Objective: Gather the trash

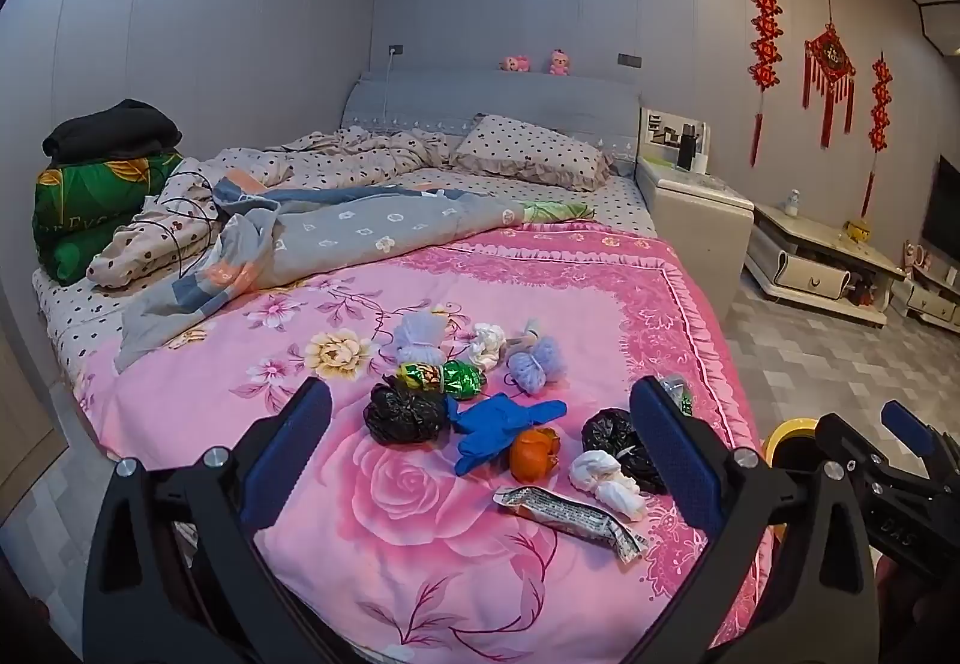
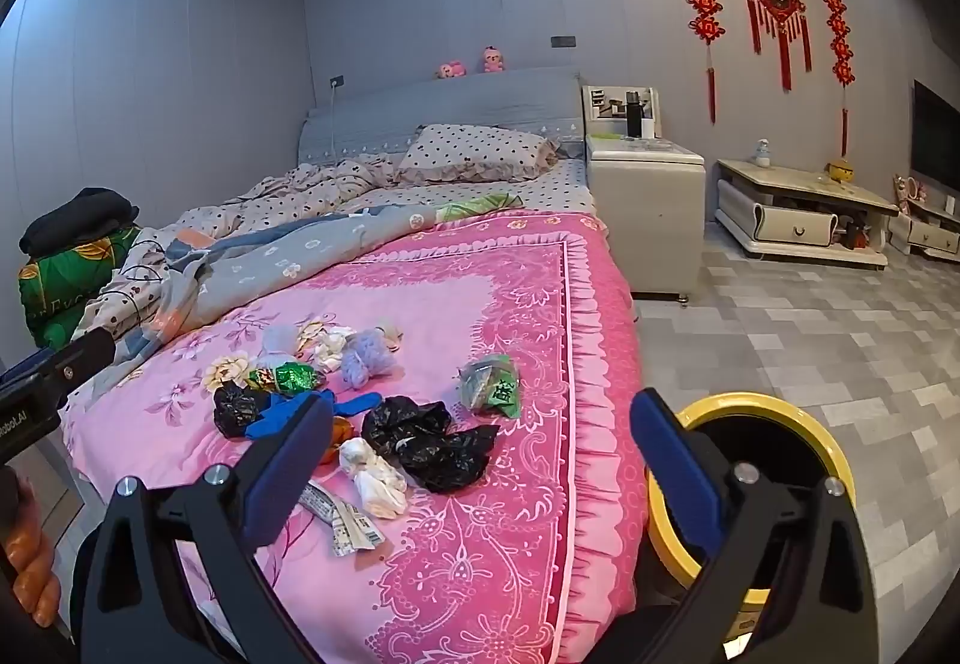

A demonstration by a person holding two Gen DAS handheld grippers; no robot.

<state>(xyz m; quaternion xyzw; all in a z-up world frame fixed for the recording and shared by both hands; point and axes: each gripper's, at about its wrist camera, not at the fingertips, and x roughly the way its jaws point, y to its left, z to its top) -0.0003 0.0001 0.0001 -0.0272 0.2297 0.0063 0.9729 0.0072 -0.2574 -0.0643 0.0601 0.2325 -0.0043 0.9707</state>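
Trash pile: a loose scatter of small items on the near part of the pink floral blanket (image 1: pixel 420 514), none touching a gripper
Black bags: one crumpled black bag (image 1: pixel 403 412) at the left of the pile; a larger one (image 2: pixel 432 439) nearer the blanket's right edge
Blue glove (image 1: pixel 498 424): limp, lying between the left black bag and an orange ball (image 1: pixel 534 454)
Green foil wrapper (image 1: pixel 447 377): shiny, twisted, just beyond the left black bag
White wads: a knotted white wad (image 1: pixel 606 478) against the larger black bag; paler bundles at the far side of the pile
Flat silver wrapper (image 1: pixel 570 517): nearest item, covered in fine print too small to read
Clear packet (image 2: pixel 492 385): green label with one large white character, lying apart to the right
Bin (image 2: pixel 750 412): yellow rim, dark inside, on the floor just right of the bed
Left gripper (image 1: pixel 480 448): jaws spread wide, nothing between them, above the pile
Right gripper (image 2: pixel 480 451): jaws spread wide, empty, over the blanket's right edge
Writing: "DAS" on the right gripper's body in the left wrist view
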